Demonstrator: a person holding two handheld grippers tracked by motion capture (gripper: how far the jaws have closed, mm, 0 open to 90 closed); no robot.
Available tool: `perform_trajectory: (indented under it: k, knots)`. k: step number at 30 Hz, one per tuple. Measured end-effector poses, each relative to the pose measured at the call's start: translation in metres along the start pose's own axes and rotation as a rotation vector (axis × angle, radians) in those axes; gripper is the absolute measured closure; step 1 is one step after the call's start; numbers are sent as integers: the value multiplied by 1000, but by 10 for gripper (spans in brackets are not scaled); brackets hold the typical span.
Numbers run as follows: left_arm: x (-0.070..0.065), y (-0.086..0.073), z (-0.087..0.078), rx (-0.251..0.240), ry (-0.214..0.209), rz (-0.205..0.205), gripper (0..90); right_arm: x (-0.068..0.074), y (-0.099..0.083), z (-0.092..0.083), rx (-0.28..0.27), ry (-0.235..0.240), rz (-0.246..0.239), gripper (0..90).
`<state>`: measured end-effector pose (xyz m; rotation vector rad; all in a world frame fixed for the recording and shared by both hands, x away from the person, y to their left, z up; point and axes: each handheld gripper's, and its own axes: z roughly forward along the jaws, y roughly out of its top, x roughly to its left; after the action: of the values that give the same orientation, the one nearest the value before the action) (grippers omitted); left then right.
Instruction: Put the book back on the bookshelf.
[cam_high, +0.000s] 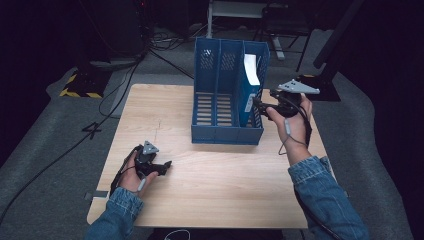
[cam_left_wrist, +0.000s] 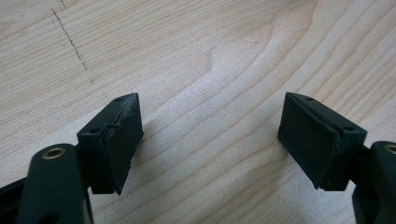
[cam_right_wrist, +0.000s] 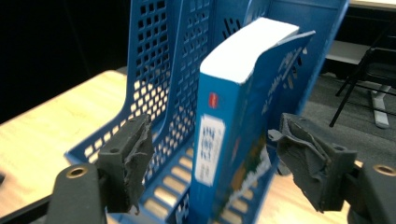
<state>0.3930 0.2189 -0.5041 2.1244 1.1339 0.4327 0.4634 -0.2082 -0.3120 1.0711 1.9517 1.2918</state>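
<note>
Left gripper: I see it low on my near left, resting on the table, jaws spread wide with nothing between them.
Left gripper view: bare wood grain under the two pads, and a faint dotted pencil line on the wood farther off. No object near them.
Table: light wood; I see bare board between my two hands.
Right gripper: held up at the right end of the rack, pointing into its right side. Its jaws stand partly open, on either side of the book; the pads are apart from the cover and grip nothing.
Book: blue, white page edge up, standing spine toward me in the rack's rightmost compartment, leaning a little toward the right wall.
Rack: blue plastic, three compartments with slotted floors and perforated walls, sitting mid-table toward the far edge. The two left compartments hold nothing.
In the way: the rack's low front lip and the divider just left of the book hem in the left pad; the right wall is close behind the right pad.
Right gripper view adds: a white label and a small red mark on the book's spine, which the high view cannot resolve.
High view adds: both denim sleeves, both grippers' places on the table.
Beyond the table: grey floor, black cables, a yellow-and-black striped base, dark stands.
</note>
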Motion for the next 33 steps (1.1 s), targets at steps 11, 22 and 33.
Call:
perform_trajectory:
  k: [11, 22, 33]
  knots:
    - [3, -2, -2, 9, -19, 26, 207, -18, -28, -46, 95, 72, -41, 252]
    - [2, -5, -5, 4, -21, 32, 205, -35, -79, -58, 285, 96, -28, 256]
    - [1, -6, -6, 9, -22, 27, 205, -33, -138, -49, 379, 126, -34, 257]
